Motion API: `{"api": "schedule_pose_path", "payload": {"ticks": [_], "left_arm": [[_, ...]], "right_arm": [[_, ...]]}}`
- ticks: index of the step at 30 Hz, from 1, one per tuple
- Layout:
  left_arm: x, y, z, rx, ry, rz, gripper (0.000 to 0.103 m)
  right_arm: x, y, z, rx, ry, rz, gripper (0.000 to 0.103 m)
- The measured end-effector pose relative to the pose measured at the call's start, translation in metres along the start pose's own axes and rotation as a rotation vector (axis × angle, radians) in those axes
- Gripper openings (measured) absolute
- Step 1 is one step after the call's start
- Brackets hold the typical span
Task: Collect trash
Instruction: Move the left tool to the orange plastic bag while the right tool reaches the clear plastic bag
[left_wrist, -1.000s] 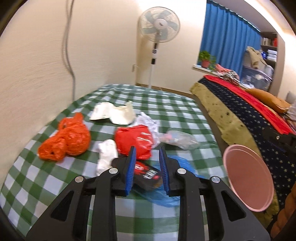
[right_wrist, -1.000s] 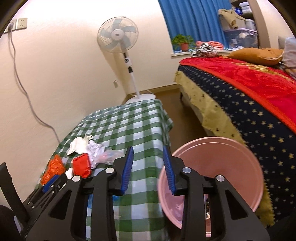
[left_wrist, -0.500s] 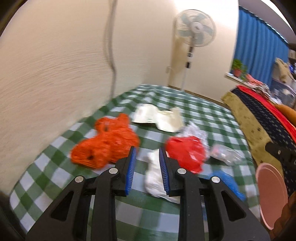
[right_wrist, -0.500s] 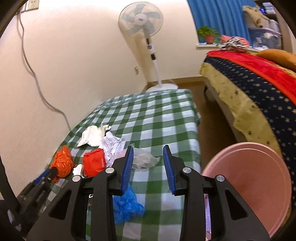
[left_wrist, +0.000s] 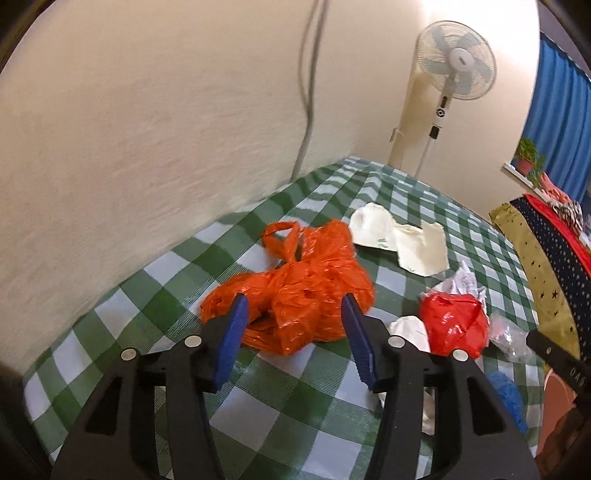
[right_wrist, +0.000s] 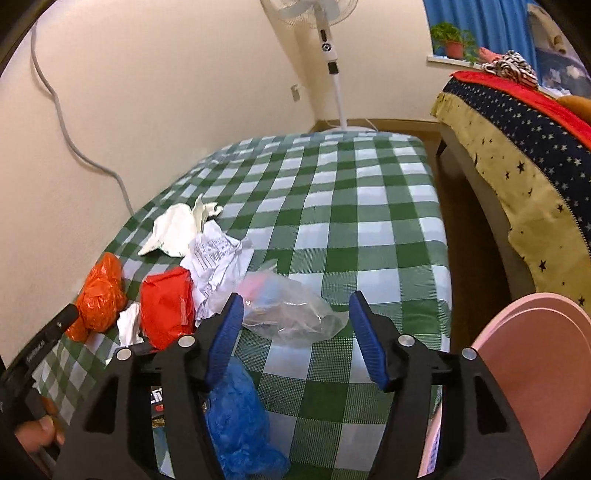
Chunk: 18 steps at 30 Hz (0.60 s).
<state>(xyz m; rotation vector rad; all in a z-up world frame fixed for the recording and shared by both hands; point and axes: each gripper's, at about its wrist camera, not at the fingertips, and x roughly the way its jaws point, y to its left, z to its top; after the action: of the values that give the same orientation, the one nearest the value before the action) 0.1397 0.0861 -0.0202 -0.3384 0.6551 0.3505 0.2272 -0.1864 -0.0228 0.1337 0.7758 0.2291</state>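
Since both pairs of tongs are opening with nothing between the pads, each looks lined up on its own piece of trash: the left gripper (left_wrist: 295, 332) hovers over the orange plastic bag (left_wrist: 295, 291), the right gripper (right_wrist: 295, 332) over the clear plastic bag (right_wrist: 291, 314). Orange bag sits on the green checked tablecloth (left_wrist: 343, 192) on the wall side of the red wrapper (left_wrist: 452, 325); clear bag lies on its other side, toward the pink bin (right_wrist: 535, 373) off the table edge. Both likely light, soft, crinkly, slippery; pinch a bunched fold or the orange bag's knotted handles, not a flat skin. Versus a second ago: jaws were narrow, left view faced the red wrapper, right view faced the bin; both now swung onto the trash.
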Motion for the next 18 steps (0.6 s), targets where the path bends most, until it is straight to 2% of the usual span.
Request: {"api": "schedule_pose_path", "payload": {"ticks": [3, 5, 6, 8, 9, 13, 16, 18], "left_arm": [[0.010, 0.005, 0.000, -0.027, 0.041, -0.020, 0.052], [0.015, 0.006, -0.001, -0.039, 0.065, -0.035, 0.048], [0.018, 0.006, -0.002, -0.042, 0.079, -0.044, 0.040], [0.020, 0.004, -0.005, -0.034, 0.092, -0.057, 0.033], [0.021, 0.003, -0.006, -0.031, 0.095, -0.066, 0.026], [0.022, -0.002, -0.006, -0.023, 0.094, -0.090, 0.020], [0.018, -0.005, -0.003, -0.010, 0.075, -0.108, 0.018], [0.013, -0.008, -0.001, 0.003, 0.055, -0.113, 0.018]], "right_arm": [[0.007, -0.002, 0.000, 0.002, 0.022, 0.003, 0.060], [0.010, -0.007, -0.002, 0.030, 0.033, 0.023, 0.060], [0.012, -0.008, -0.002, 0.036, 0.037, 0.027, 0.060], [0.014, -0.008, -0.004, 0.030, 0.046, 0.029, 0.057], [0.016, -0.008, -0.005, 0.027, 0.050, 0.030, 0.054], [0.019, -0.006, -0.008, 0.014, 0.065, 0.024, 0.039], [0.017, -0.005, -0.009, 0.013, 0.054, 0.030, 0.032], [0.013, -0.006, -0.008, 0.012, 0.044, 0.027, 0.023]]}}
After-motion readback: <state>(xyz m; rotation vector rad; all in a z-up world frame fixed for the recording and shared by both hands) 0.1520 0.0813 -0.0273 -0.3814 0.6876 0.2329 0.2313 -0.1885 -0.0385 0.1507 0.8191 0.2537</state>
